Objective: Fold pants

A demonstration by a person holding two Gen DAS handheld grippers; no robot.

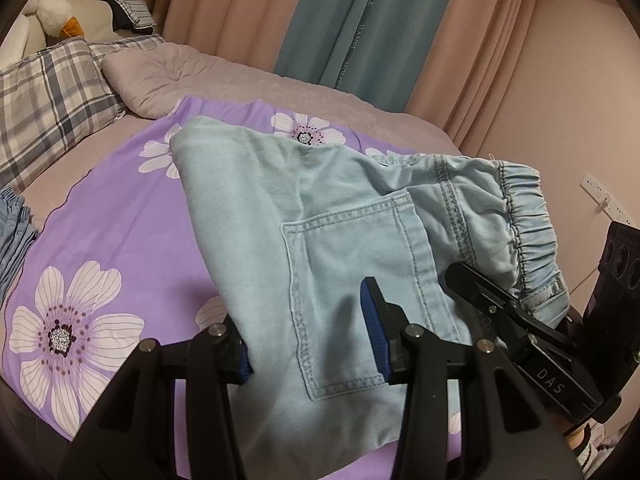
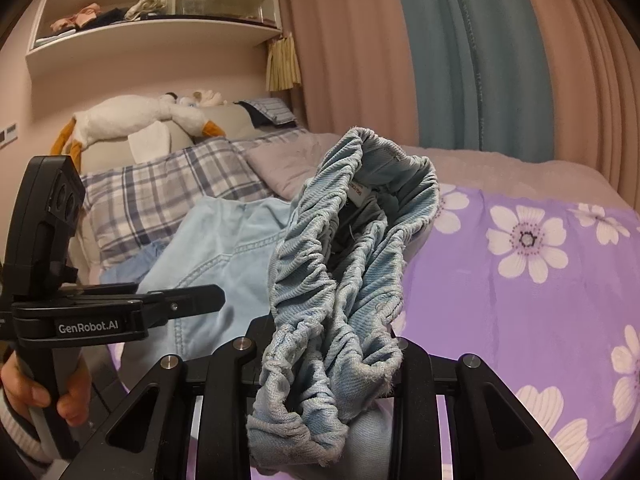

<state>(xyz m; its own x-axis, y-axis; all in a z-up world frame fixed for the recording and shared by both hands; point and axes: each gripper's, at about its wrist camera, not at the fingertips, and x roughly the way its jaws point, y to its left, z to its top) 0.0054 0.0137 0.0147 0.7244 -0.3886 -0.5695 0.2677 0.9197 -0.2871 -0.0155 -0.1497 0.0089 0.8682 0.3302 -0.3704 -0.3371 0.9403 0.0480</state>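
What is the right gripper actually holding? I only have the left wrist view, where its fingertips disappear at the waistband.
Observer: The right wrist view shows the right gripper clamped on the bunched elastic waistband of the pants.
Operator: Is the waistband pressed flat?
Observer: No, it gapes open, and a white label shows inside it.
Operator: Can you see what holds the left gripper?
Observer: Yes, a hand is wrapped around its handle at the lower left of that view.

Pink curtains (image 1: 224, 12) behind the bed (image 1: 320, 92), shelf (image 2: 160, 36) above.
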